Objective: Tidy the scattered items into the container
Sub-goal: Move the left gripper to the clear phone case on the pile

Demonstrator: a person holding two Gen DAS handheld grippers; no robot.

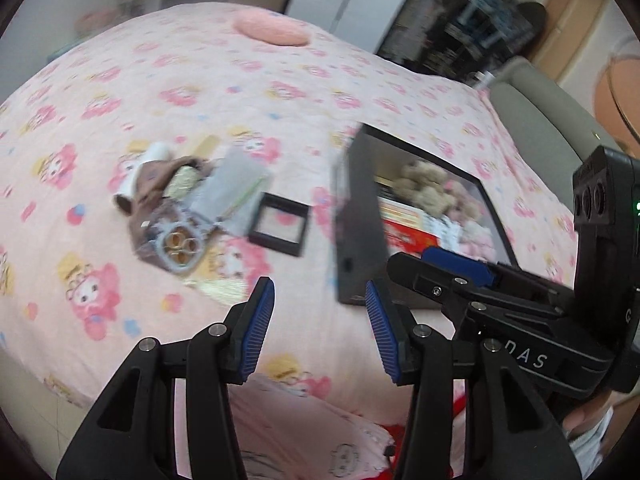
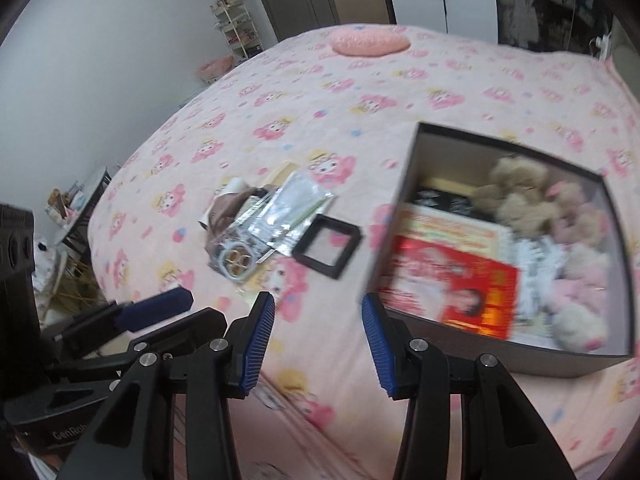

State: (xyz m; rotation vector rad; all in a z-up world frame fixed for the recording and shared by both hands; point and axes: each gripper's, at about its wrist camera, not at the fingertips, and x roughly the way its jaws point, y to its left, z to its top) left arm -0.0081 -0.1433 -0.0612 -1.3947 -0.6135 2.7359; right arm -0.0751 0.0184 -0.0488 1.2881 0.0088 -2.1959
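A dark open box (image 1: 360, 216) (image 2: 396, 208) sits on the pink bed and holds plush toys (image 2: 532, 196) and a red booklet (image 2: 456, 280). Left of it lies a pile: a small black square frame (image 1: 280, 222) (image 2: 326, 246), a silver foil pouch (image 1: 230, 190) (image 2: 288, 212), a clear pack with a ring of round pieces (image 1: 180, 246) (image 2: 236, 262), a brown cloth (image 1: 154, 184) and a white tube (image 1: 140, 176). My left gripper (image 1: 320, 328) is open and empty above the bed's near edge. My right gripper (image 2: 318, 342) is open and empty, near the box's front left corner.
The bed has a pink cartoon-print sheet (image 1: 160, 80). A pink cushion (image 1: 272, 30) (image 2: 370, 42) lies at the far side. A grey headboard (image 1: 536, 116) runs along the right. Shelves (image 2: 236, 28) and a small cluttered table (image 2: 76, 208) stand left of the bed.
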